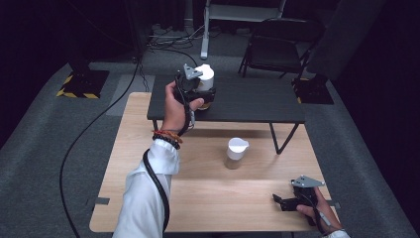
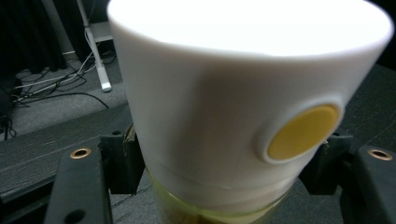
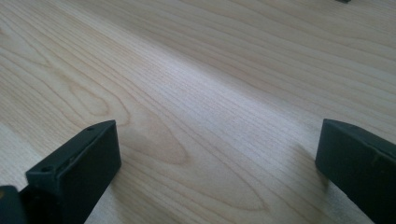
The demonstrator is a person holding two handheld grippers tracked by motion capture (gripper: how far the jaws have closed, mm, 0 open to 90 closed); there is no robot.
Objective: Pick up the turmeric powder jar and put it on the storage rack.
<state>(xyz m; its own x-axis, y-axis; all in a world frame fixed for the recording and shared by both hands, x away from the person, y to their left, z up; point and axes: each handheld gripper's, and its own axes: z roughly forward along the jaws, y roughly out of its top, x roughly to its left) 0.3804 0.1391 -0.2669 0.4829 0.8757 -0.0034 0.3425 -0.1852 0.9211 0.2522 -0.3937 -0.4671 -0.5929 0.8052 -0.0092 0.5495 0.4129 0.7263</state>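
The right gripper point(image 1: 287, 202) rests low at the near right corner of the wooden surface point(image 1: 213, 198), its jaws spread wide with nothing but bare wood grain between them in the right gripper view. It seems idle for now and best kept there, out of the way.

Near the middle of the wood stands a second white-capped container point(image 1: 236, 153), upright and well apart from both grippers.

Farther off, the left gripper point(image 1: 200, 94) is raised over the near edge of the dark surface point(image 1: 247, 101) that stands beyond the wooden one. Its jaws are closed on a white-lidded jar point(image 2: 243, 107), pads pressing on the jar just below the white lid, where a yellowish, clear body begins. The lid carries a round yellow button point(image 2: 302, 133) on its side. The jar sits upright in the grip.

The step in hand looks like carrying or placing this jar at the dark surface. To do it well, the jar should be kept upright, lowered until its base rests flat, and only then released; the hold is narrow and close under the lid, so a tilt could let the jar slip.

Beyond the dark surface are a folding chair point(image 1: 277, 47), a white stand point(image 1: 205, 29) and loose cables point(image 1: 168, 42) on the floor, none of them in the gripper's way.
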